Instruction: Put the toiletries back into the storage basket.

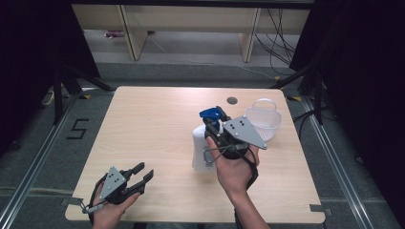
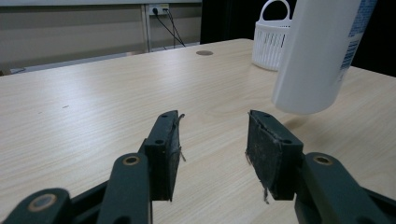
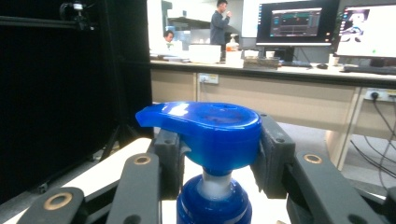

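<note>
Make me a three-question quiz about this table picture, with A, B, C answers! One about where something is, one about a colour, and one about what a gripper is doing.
1. Where is the white basket?
A. Near the table's far right edge
B. At the near left corner
C. On the floor

2. What colour is the bottle's pump top?
A. Red
B. Blue
C. Green

3. What is the left gripper doing?
A. Squeezing the basket
B. Gripping the bottle
C. Open, holding nothing

Answers:
1. A: the high view shows the basket on the table at the far right, beyond the bottle.
2. B: the right gripper view shows a shiny blue pump top, with the right gripper closed on its sides.
3. C: in the left gripper view its jaws stand apart with bare table between them.
</note>
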`<state>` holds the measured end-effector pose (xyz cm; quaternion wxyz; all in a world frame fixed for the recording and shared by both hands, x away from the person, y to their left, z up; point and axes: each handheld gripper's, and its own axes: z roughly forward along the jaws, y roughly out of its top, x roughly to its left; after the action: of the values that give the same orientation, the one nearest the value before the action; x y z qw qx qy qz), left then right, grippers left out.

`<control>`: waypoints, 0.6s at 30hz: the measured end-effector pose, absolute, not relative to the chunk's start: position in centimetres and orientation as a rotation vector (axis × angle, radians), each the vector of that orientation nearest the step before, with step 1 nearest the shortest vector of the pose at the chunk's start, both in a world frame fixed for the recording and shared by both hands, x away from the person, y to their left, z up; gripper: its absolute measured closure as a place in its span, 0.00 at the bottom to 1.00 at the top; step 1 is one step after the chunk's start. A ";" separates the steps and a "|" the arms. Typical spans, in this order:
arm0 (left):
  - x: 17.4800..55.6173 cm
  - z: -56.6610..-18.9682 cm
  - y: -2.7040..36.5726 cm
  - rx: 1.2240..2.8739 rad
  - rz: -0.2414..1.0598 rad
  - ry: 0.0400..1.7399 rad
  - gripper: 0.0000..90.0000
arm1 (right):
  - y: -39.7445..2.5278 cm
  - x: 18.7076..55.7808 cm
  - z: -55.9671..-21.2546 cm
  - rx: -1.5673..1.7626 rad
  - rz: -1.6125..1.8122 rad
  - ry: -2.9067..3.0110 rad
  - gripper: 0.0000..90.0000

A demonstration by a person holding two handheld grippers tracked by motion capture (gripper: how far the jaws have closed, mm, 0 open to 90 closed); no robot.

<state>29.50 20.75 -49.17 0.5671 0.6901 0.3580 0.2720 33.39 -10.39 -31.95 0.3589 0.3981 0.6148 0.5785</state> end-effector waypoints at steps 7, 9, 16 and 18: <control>29.5 -49.3 20.4 1.622 0.640 0.839 0.59 | -12.4 33.1 -31.4 1.040 1.468 1.546 0.67; 29.6 -49.3 20.4 1.621 0.643 0.840 0.59 | -12.9 33.0 -31.3 1.053 1.472 1.533 0.67; 29.6 -49.5 20.4 1.606 0.639 0.838 0.58 | -14.3 32.9 -31.1 1.074 1.457 1.507 0.67; 29.7 -49.5 20.4 1.604 0.642 0.828 0.58 | -14.9 32.9 -31.1 1.076 1.437 1.499 0.67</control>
<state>29.70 20.40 -49.48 0.5753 0.6847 0.3536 0.2741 32.90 -14.89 -31.08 0.3909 0.4234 0.5900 0.5655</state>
